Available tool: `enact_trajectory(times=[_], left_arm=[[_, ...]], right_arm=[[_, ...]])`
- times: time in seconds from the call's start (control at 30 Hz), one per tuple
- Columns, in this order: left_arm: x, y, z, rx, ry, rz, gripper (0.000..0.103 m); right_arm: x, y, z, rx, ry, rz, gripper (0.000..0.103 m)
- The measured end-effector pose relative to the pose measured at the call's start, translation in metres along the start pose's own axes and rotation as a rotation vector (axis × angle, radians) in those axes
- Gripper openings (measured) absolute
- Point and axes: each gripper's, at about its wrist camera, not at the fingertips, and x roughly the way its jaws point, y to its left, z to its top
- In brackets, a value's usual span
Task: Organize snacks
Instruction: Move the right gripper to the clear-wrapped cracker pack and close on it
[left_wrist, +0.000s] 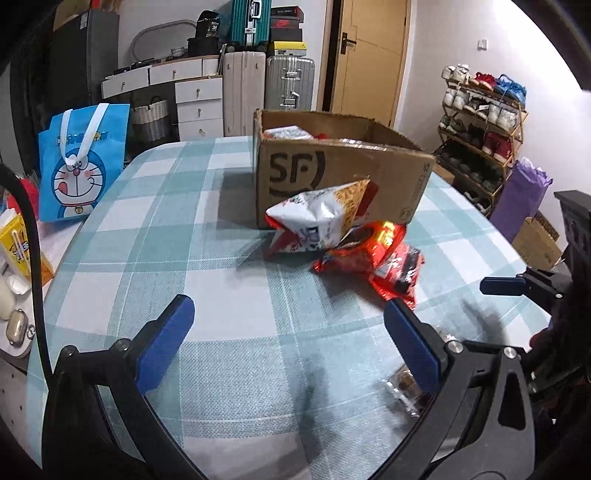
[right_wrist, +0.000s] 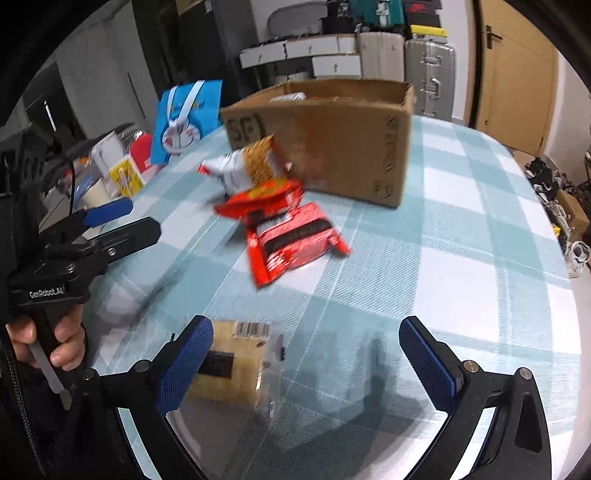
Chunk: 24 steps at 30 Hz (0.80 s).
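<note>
Black tool (right_wrist: 306, 360) frames, blue textured pads (right_wrist: 184, 360), silver screws.

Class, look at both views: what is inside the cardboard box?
Inside the cardboard box, a white and red snack packet shows above the rim at the far corner, with a scrap of red beside it. The walls hide everything lower down.

Snack bags (left_wrist: 332, 236) crowd the box (left_wrist: 340, 173) front; nearer tablecloth (left_wrist: 229, 295) lies open

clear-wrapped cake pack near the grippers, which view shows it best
The right wrist view: the clear-wrapped cake pack lies in full sight on the table, its barcode label showing, just beside the left finger of the right hand-held gripper. The left wrist view catches only a blurred sliver behind its own finger.
</note>
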Motion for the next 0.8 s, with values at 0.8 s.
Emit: enact_trajectory(times=[0.8], left_arm=[[0.018, 0.006, -0.008, -0.015, 0.040, -0.002, 0.102]], right_arm=[[0.028, 0.025, -0.009, -0.094, 0.092, 0.005, 0.102]])
